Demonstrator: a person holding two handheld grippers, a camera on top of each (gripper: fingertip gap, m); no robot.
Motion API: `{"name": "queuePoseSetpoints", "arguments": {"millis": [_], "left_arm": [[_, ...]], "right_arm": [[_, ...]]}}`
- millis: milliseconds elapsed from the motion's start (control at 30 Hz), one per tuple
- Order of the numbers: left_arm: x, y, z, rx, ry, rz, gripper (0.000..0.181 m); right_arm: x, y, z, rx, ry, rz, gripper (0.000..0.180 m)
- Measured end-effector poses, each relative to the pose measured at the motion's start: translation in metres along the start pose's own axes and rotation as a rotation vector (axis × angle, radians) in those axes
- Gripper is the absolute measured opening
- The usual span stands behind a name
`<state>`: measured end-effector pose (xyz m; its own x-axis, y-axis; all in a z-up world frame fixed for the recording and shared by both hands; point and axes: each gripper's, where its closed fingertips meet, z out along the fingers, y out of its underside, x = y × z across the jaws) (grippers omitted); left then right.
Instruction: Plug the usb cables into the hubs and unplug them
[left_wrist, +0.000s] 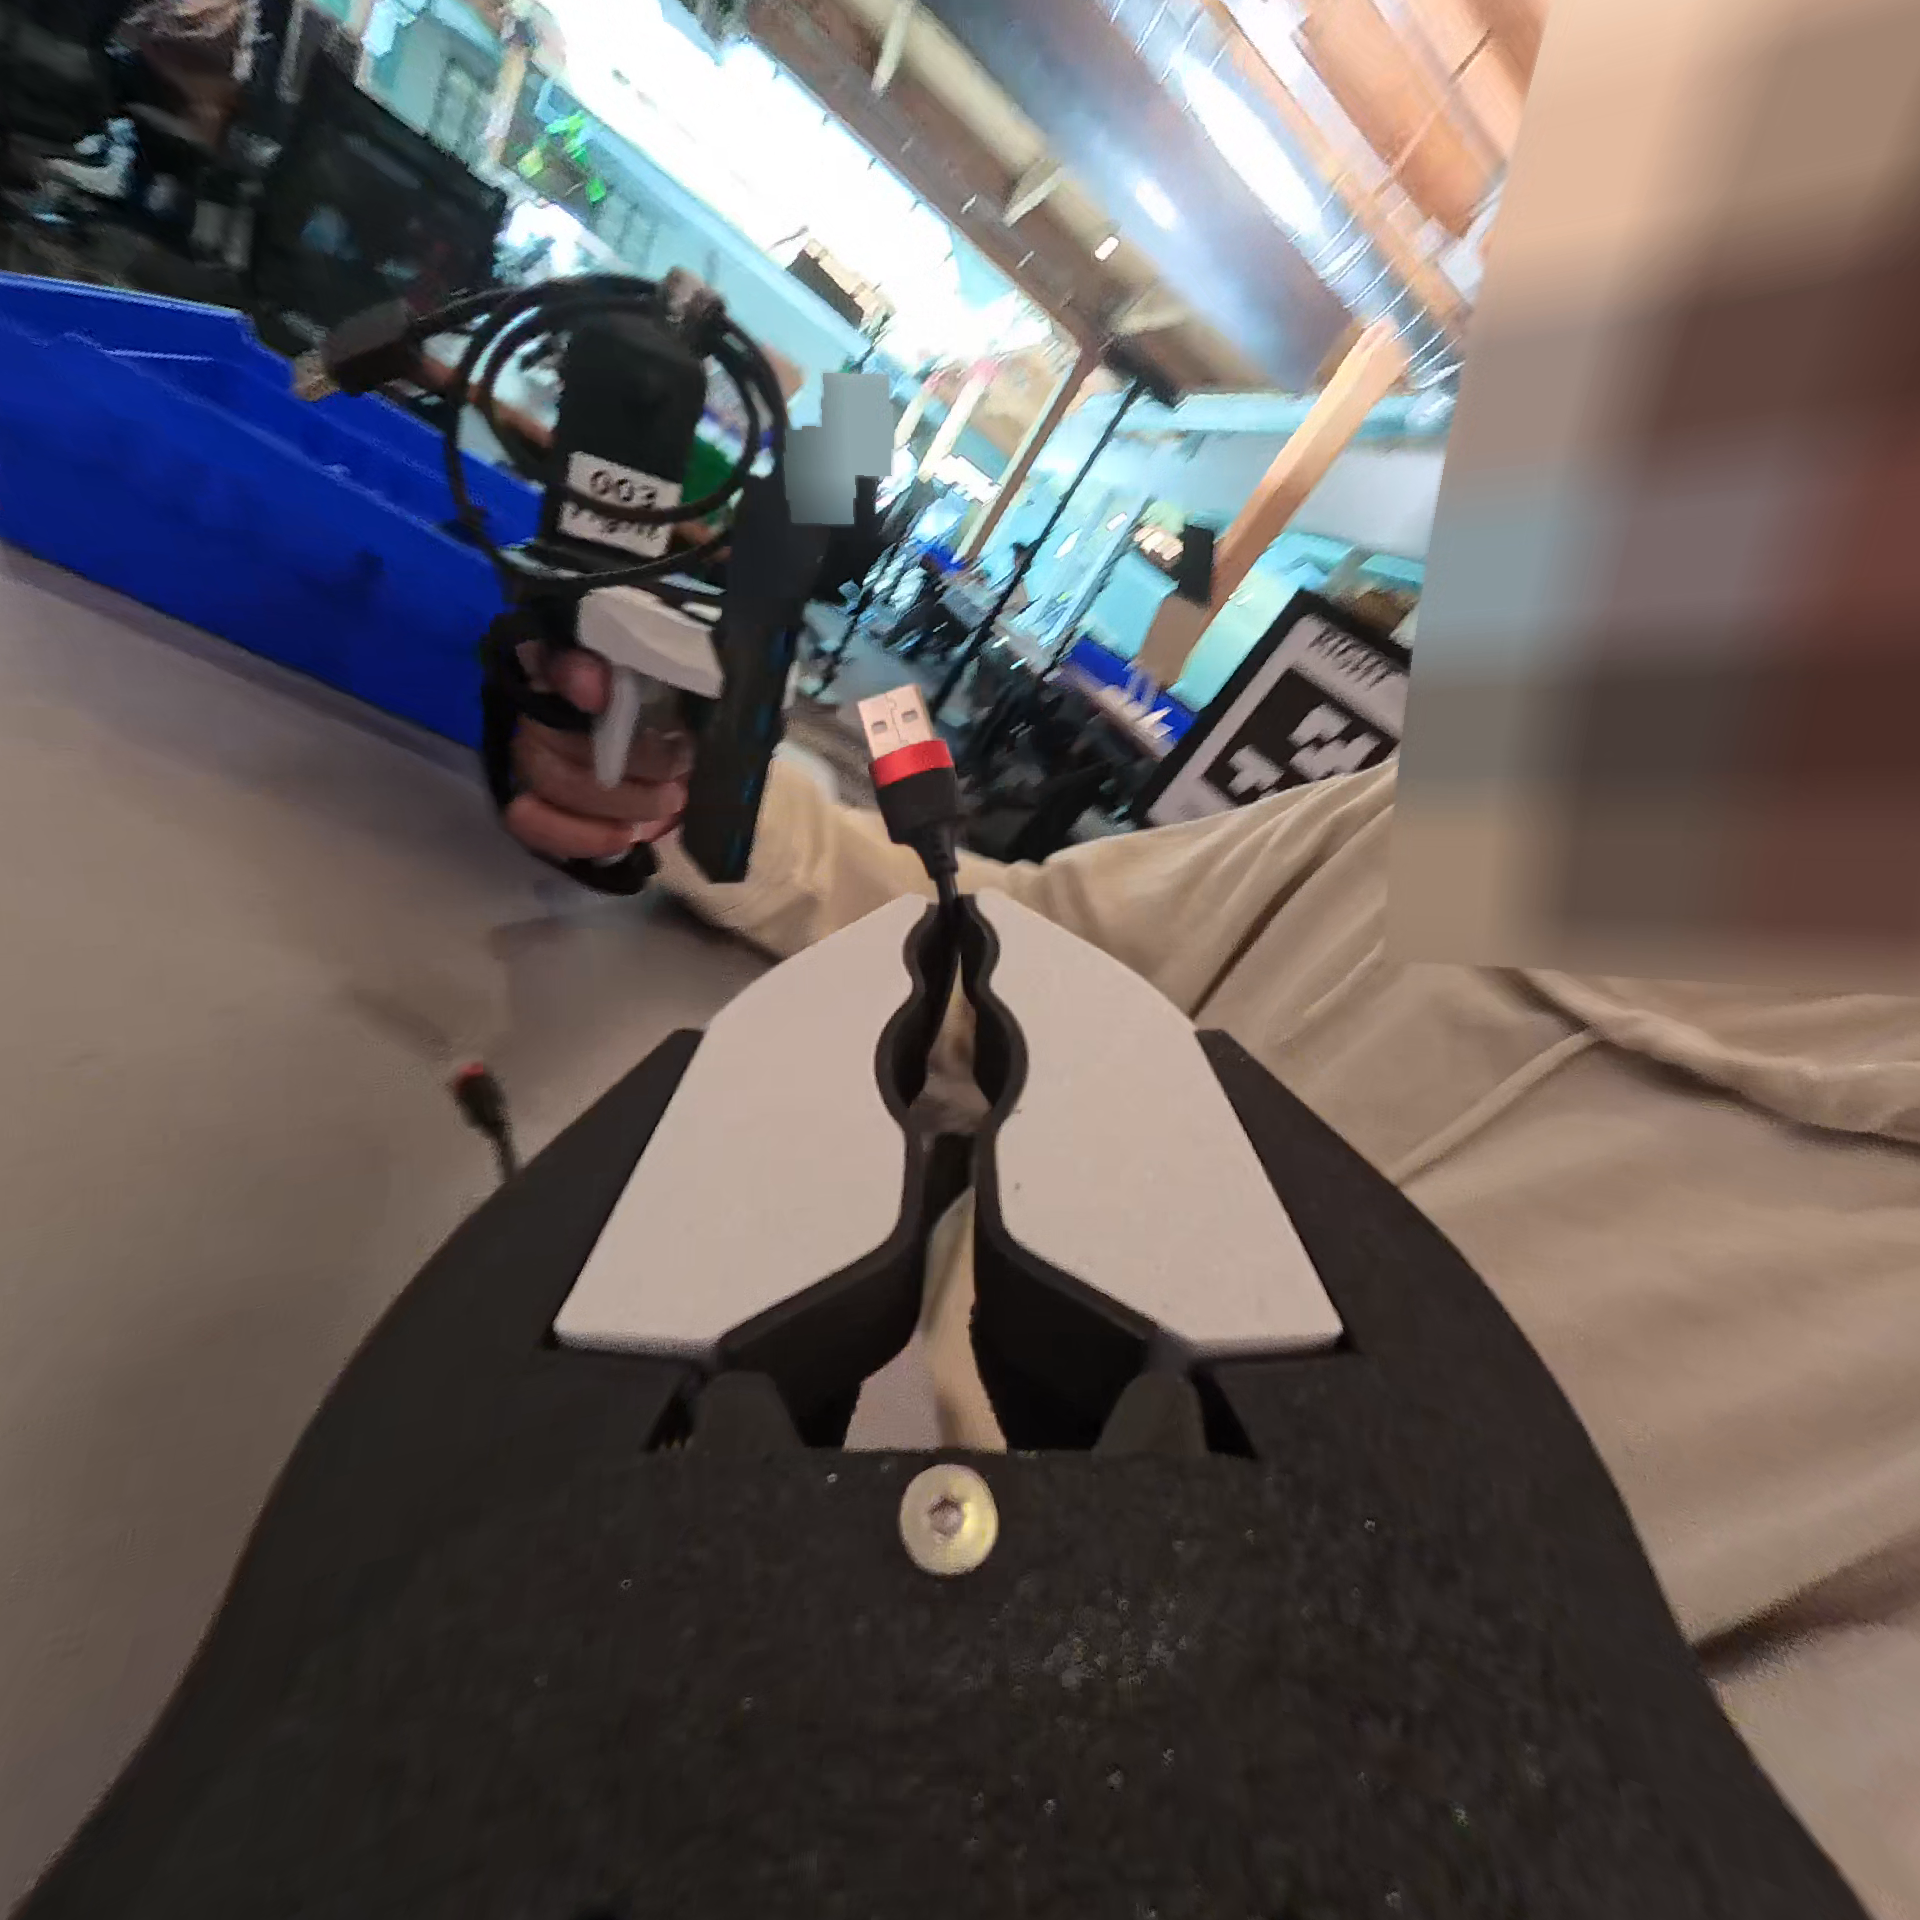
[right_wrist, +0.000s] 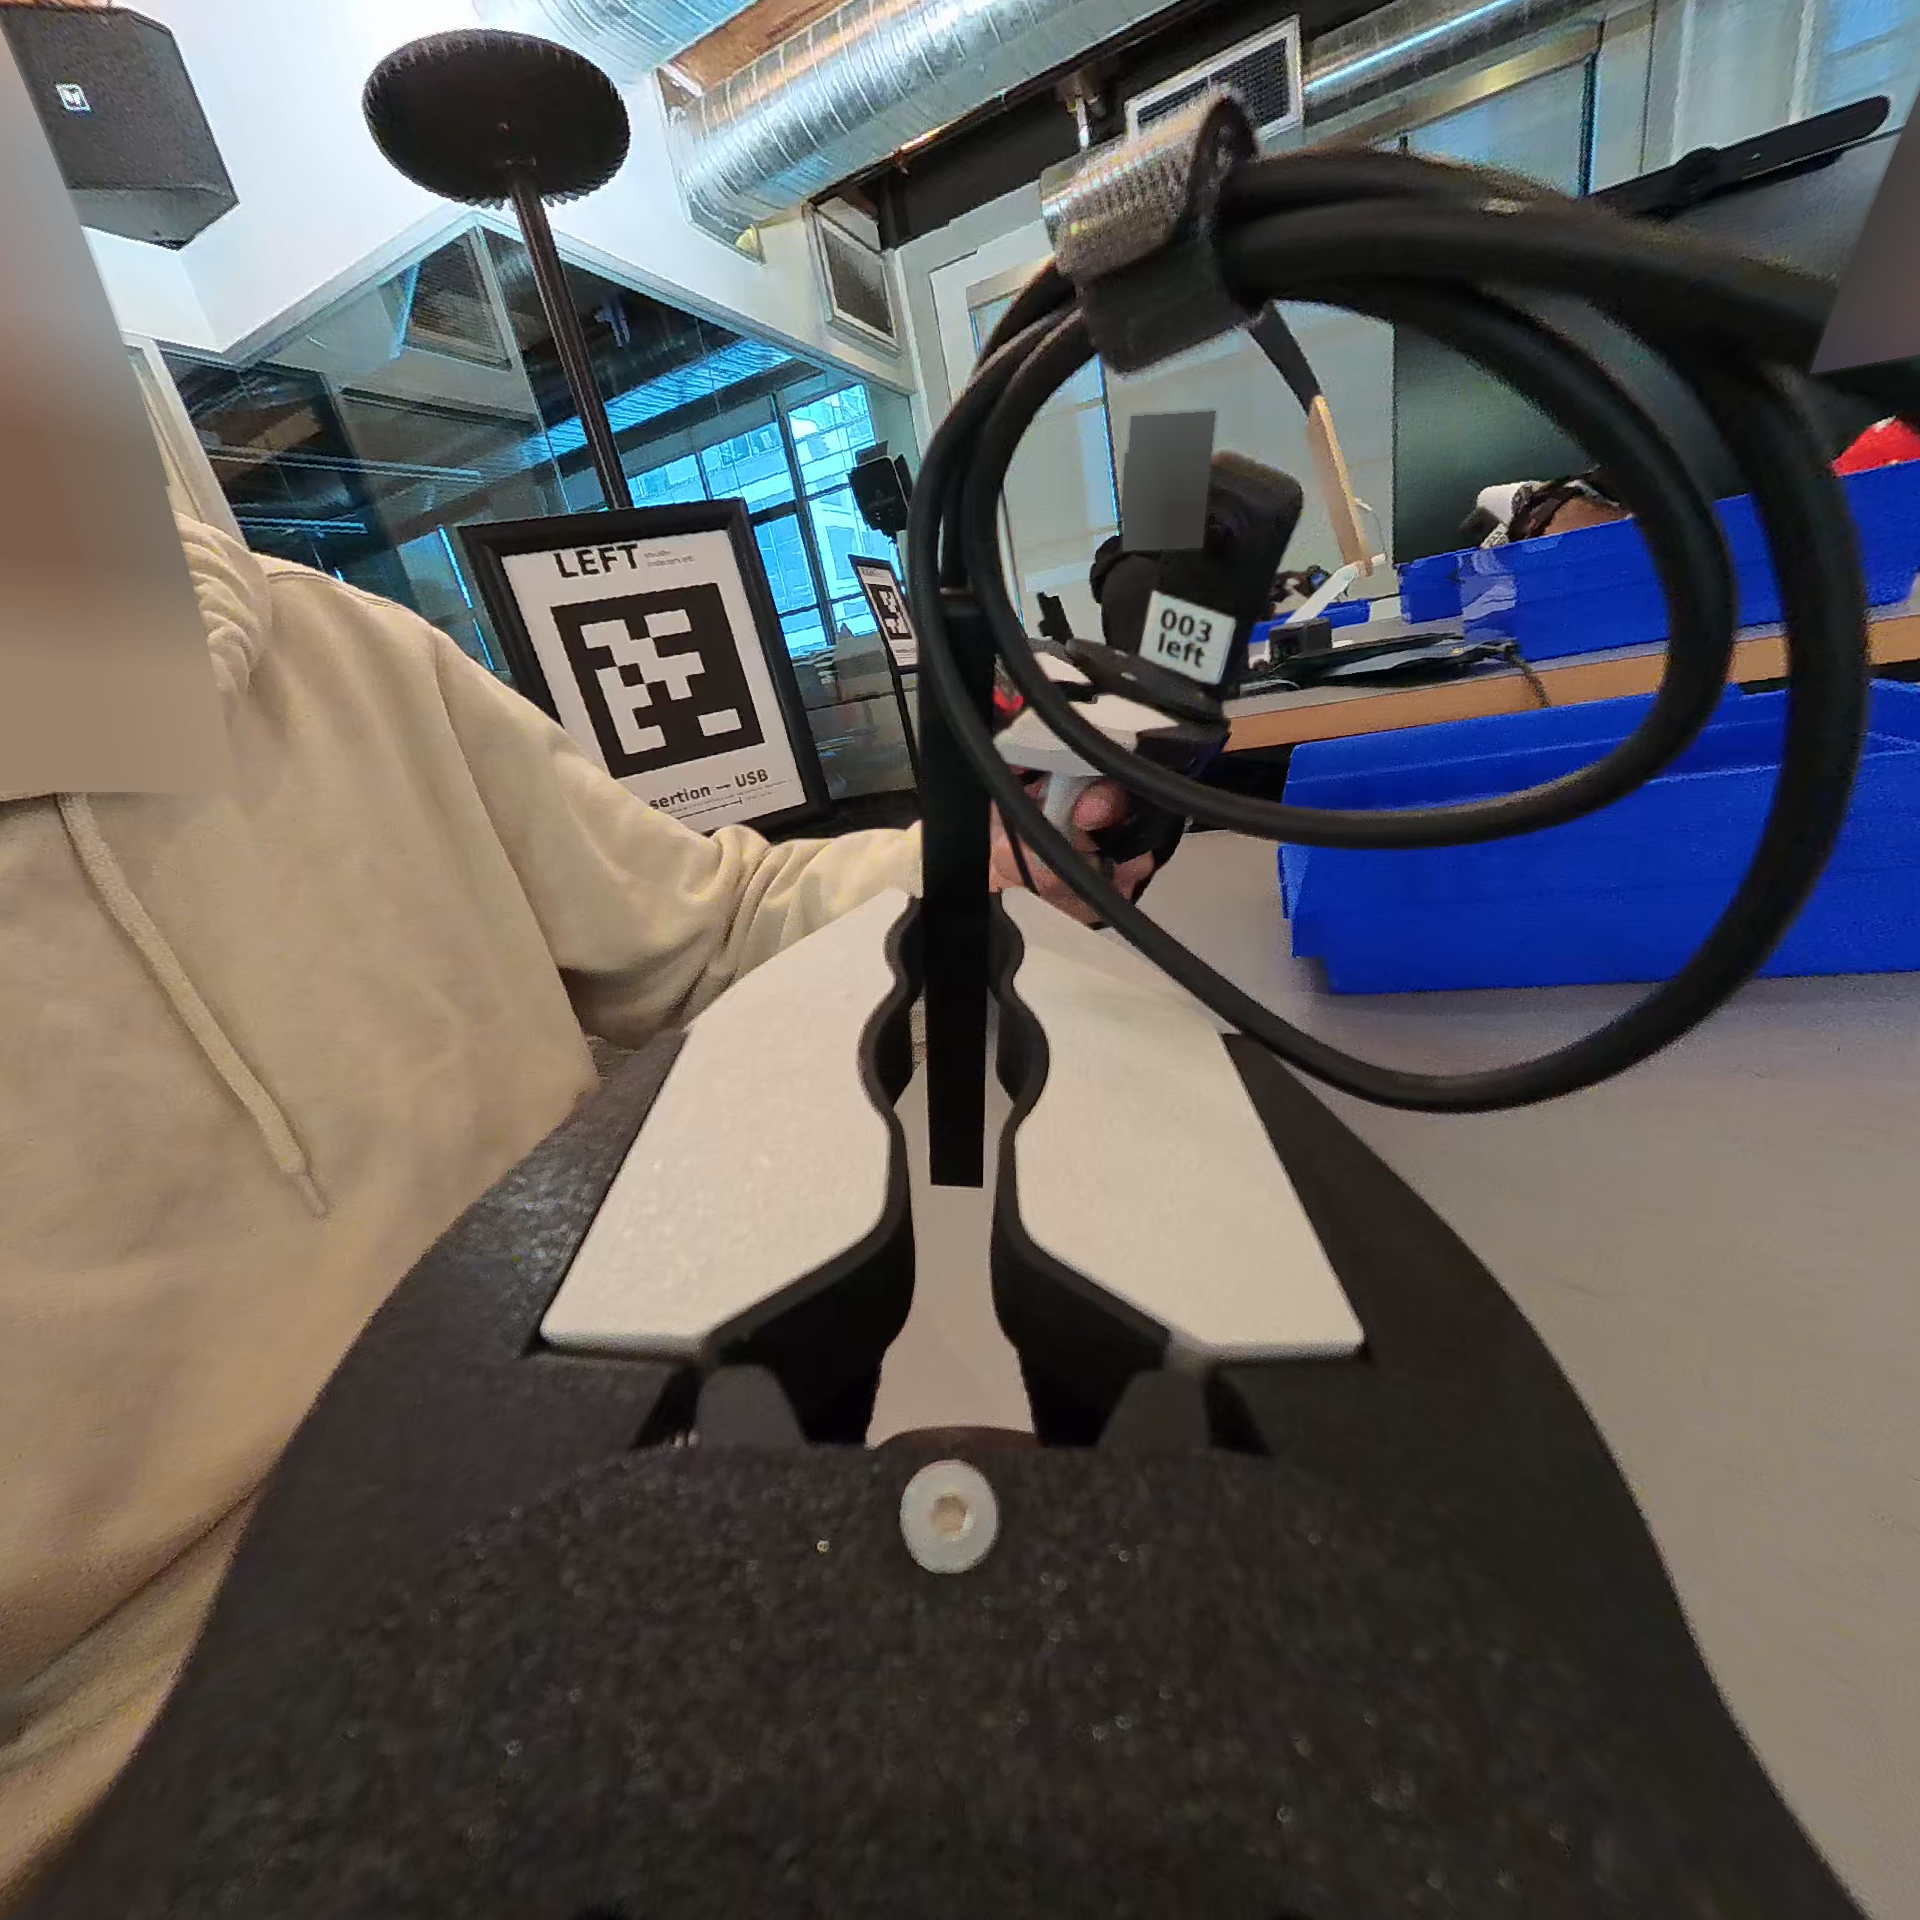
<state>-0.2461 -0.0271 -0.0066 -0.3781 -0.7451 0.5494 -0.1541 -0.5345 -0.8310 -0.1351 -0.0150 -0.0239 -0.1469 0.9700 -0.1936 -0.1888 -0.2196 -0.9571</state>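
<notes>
above the grey table (left_wrist: 208, 831), left gripper (left_wrist: 951, 914) pinches a red-collared usb cable (left_wrist: 914, 769); right gripper (right_wrist: 951, 935) clamps a black hub (right_wrist: 956, 831).

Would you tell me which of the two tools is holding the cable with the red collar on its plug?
The left tool: it pinches the thin cable just below the red-collared plug. The right tool grips a flat black hub instead.

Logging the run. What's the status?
Left hand-held gripper shut on thin black cable just below red-collared USB plug. Right hand-held gripper shut on slim black hub, coiled lead dangling. Plug and hub apart, nothing between.
</notes>
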Motion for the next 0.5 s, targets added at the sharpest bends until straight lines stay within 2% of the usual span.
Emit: {"name": "queuePoseSetpoints", "arguments": {"millis": [133,300,500], "left_arm": [[-0.01,0.007,0.006,-0.155,-0.226,0.215,0.003],[0.014,0.011,0.018,-0.26,-0.218,0.395,0.003],[0.009,0.019,0.023,-0.339,-0.284,0.463,0.003]], "right_arm": [[0.0,0.001,0.0,0.003,-0.005,0.007,0.011],[0.003,0.001,-0.002,0.01,0.004,0.015,0.011],[0.002,-0.005,-0.005,0.046,-0.016,0.038,0.011]]}}
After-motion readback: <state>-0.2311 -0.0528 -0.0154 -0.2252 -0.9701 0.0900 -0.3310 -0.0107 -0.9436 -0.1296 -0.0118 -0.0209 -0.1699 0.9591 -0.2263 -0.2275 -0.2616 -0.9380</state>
